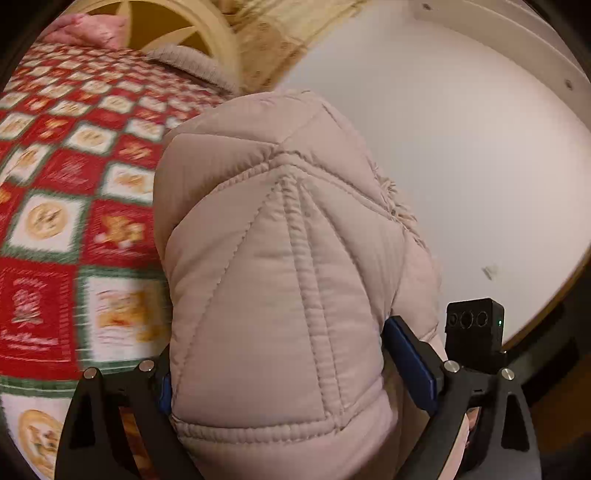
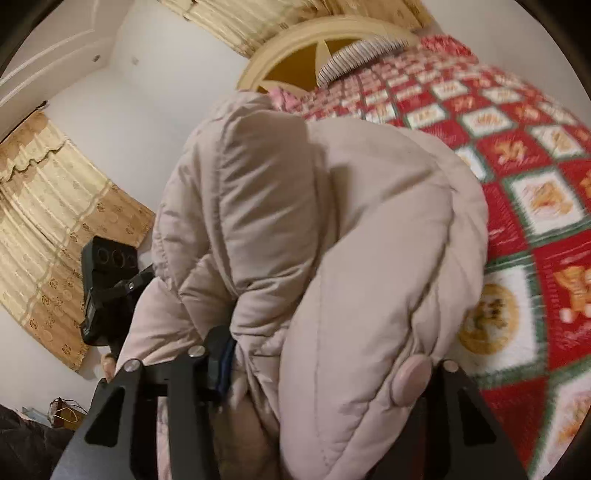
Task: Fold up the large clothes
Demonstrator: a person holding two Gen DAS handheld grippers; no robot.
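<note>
A puffy beige quilted jacket [image 1: 280,221] fills the middle of the left wrist view, bunched up and held above the bed. My left gripper [image 1: 280,354] has its jaws wide apart, with the blue pads [image 1: 410,365] pressed against the jacket's thick bulk on both sides. In the right wrist view the same jacket [image 2: 332,203] hangs in folds, with a round beige button near its lower edge. My right gripper [image 2: 328,354] is shut on a gathered part of it. Only the right gripper's left finger shows; the padding hides the other.
Below lies a bed with a red, white and green patterned cover [image 1: 74,184] [image 2: 535,184] and a cream headboard [image 1: 207,33] [image 2: 295,48]. A white wall [image 1: 443,147] and golden curtains [image 2: 55,221] stand close by. A black box with three lenses [image 2: 107,258] sits beside the jacket.
</note>
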